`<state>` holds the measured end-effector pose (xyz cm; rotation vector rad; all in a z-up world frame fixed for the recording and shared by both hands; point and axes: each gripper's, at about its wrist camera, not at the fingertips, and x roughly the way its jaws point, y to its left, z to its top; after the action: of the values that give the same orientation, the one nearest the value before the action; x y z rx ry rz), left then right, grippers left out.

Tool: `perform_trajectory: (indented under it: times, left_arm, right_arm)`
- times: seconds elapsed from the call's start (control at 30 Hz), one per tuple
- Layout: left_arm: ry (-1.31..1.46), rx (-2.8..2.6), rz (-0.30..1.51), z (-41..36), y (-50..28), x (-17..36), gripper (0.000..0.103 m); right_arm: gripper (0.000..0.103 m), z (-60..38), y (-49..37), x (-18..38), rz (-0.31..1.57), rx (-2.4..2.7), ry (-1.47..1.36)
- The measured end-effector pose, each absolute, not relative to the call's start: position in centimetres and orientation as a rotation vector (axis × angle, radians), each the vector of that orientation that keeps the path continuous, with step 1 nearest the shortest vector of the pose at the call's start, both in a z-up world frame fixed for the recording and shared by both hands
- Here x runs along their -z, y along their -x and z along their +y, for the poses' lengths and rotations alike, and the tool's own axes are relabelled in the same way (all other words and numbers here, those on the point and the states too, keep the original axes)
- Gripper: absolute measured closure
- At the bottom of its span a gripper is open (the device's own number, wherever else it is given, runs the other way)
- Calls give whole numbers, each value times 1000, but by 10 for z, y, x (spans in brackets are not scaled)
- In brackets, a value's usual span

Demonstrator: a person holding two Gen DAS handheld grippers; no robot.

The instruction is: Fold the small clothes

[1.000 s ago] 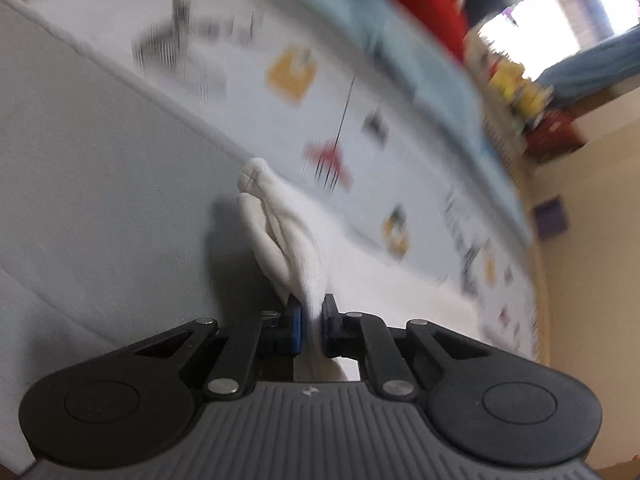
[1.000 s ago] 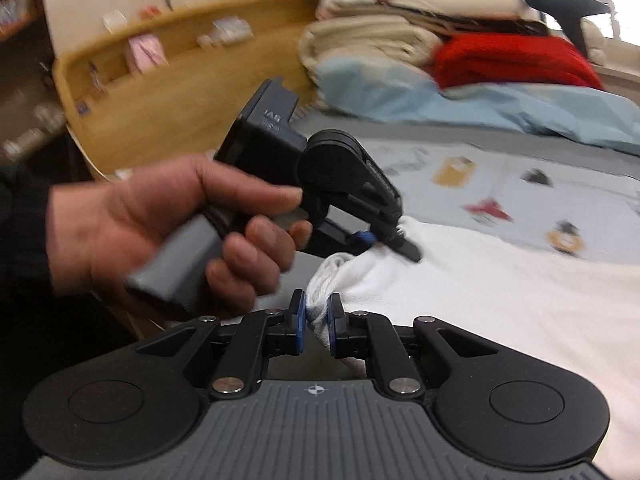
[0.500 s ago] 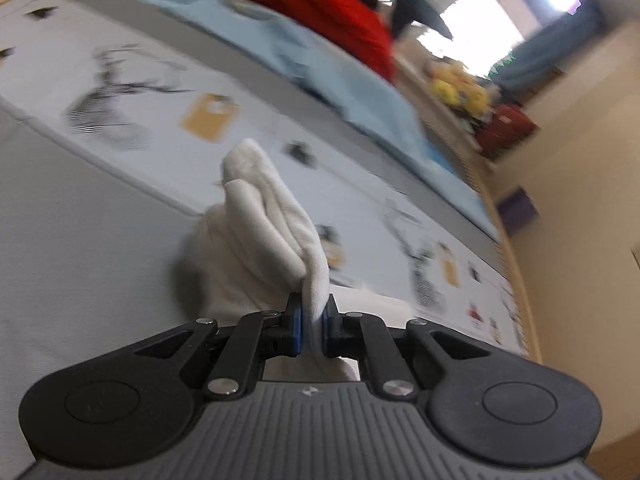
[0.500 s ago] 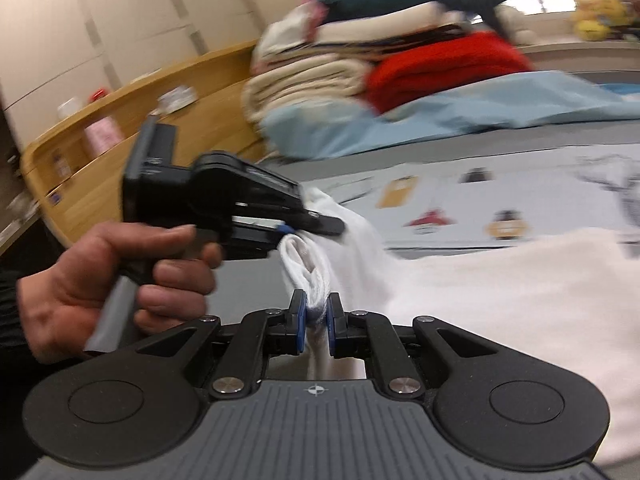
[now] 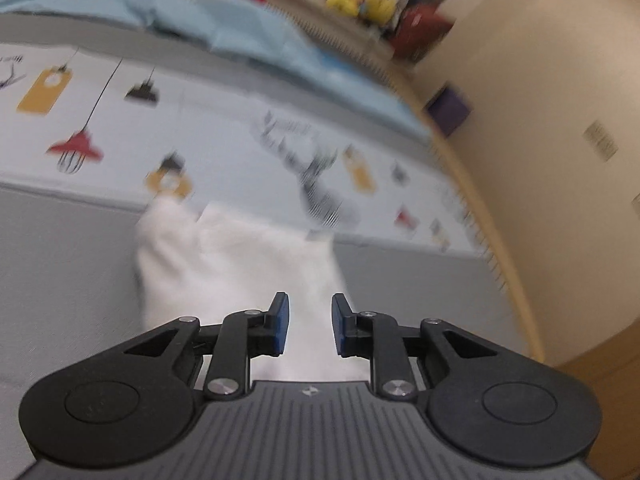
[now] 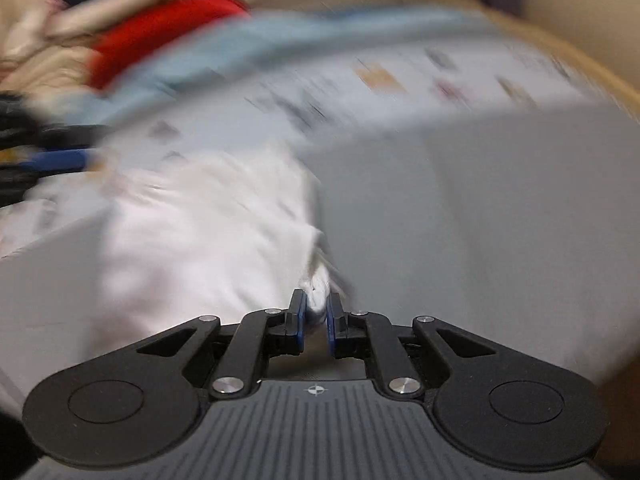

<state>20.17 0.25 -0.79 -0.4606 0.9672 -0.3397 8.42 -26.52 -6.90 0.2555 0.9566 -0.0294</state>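
A small white garment (image 5: 236, 264) lies on the grey sheet of the bed (image 5: 60, 264). My left gripper (image 5: 306, 322) hovers over its near part; its jaws are opening, their blue pads apart and off the cloth, which lies below them. In the right wrist view the same white garment (image 6: 200, 232) spreads to the left, blurred by motion. My right gripper (image 6: 316, 312) is shut on a bunched corner of it. The left gripper's blue pads (image 6: 56, 160) show blurred at the left edge of that view.
A patterned light sheet (image 5: 224, 132) covers the far half of the bed, with a pale blue blanket (image 5: 240, 36) and a red blanket (image 6: 160, 32) behind it. Folded beige bedding (image 6: 52, 68) sits at the back left. A wooden bed rim (image 5: 496, 232) and wall lie to the right.
The left gripper has let go of the white garment and its pads now stand apart. Both grippers swung to the right across the bed; the garment now lies flatter, the right still gripping its corner.
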Motion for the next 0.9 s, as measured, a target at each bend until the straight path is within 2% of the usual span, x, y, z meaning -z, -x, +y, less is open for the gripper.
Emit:
perform_trajectory:
  times: [0.13,0.23,0.3,0.5,0.63,0.73,0.9]
  left_arm:
    - [322,385,1119,-3,-198,33,79]
    - [175,391,1295,-9,-191,74,80]
    - [79,361,1397,-9,-183,100,82]
    - [263,394,1308,23,-179,92,79]
    - [325,364,1254,45,-180,87,79]
    - [351,377,1220,50,-182,81,79]
    - [320,355,1244,50,-191,82,79]
  right_arm:
    - [89,-272,-90,52,897,65,-291]
    - [82,-276,-97,28,808,40,-277]
    - [75,-278,-107,10,759,1,-275]
    - [71,-281,-168,-7,768,-201,-270]
    - [71,-277,-198,15,817,-269,-276]
    - [70,-272,-224,38,919,-235,-327]
    - [70,-254,-249,59,943,-203,-339]
